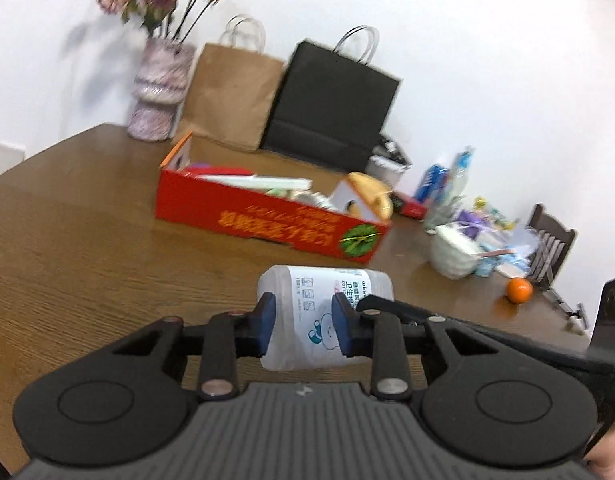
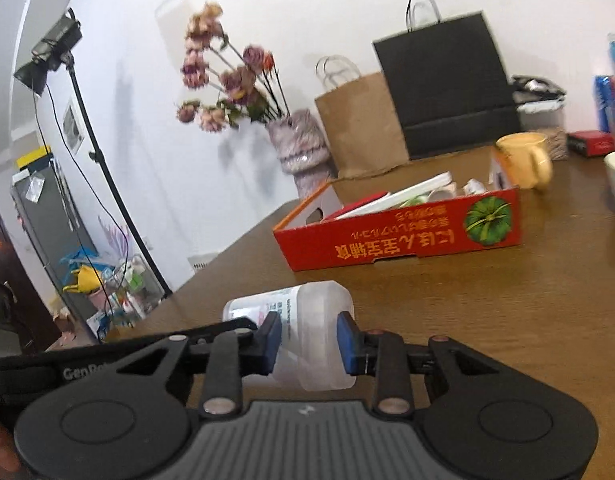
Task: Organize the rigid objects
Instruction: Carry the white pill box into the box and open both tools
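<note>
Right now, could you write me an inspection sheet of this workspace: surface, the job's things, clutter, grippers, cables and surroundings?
Surface: brown wooden table.
Job's things: clear jar lying on its side; red box beyond it, holding assorted items.
Clutter: yellow mug, white bowl, orange, bottles and packets at the right.
Grippers: left gripper and right gripper are both shut on the jar.
Cables: one runs down the light stand.
Surroundings: white wall, vase of flowers, brown bag, black bag, chair.
</note>
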`<state>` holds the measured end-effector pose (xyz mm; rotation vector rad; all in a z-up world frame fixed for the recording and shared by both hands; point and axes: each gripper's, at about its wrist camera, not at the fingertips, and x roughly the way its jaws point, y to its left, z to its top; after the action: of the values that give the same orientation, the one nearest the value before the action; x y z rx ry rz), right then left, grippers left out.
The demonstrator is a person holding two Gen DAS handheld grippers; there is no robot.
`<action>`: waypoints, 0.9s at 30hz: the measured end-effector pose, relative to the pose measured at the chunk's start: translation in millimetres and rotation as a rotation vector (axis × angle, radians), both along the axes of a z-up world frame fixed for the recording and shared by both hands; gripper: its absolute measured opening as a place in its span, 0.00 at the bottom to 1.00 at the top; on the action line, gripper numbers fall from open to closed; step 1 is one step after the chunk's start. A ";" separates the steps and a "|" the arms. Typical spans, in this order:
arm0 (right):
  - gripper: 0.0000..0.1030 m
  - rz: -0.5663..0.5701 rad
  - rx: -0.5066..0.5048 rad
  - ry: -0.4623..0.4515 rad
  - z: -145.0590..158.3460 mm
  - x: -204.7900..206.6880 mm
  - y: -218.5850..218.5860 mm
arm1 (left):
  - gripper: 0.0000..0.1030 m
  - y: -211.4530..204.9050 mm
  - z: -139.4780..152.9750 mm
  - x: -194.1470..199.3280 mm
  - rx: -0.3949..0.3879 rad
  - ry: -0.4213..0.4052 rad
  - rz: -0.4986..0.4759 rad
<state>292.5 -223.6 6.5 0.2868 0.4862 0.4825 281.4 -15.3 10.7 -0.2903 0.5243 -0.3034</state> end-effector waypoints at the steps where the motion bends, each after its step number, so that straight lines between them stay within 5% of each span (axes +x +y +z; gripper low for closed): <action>1: 0.29 -0.003 0.007 -0.016 6.0 -9.0 -3.6 | 0.30 -1.7 6.6 -5.8 -0.009 -0.018 -0.007; 13: 0.29 -0.020 0.027 -0.105 42.9 -11.6 -16.6 | 0.30 -10.6 45.5 -3.0 0.006 -0.101 -0.035; 18: 0.29 -0.011 0.049 -0.126 77.0 55.2 -23.0 | 0.30 -17.1 82.6 58.3 0.054 -0.178 -0.055; 23: 0.29 -0.053 0.000 -0.123 97.2 135.8 -32.1 | 0.30 -22.4 100.4 155.6 0.010 -0.091 -0.108; 27: 0.29 -0.083 -0.038 -0.045 88.6 195.5 -40.8 | 0.30 -37.6 85.1 226.5 -0.010 0.002 -0.118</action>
<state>487.9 -264.4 95.2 0.2578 0.4376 0.3973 507.9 -52.9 95.8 -0.2699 0.5430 -0.4204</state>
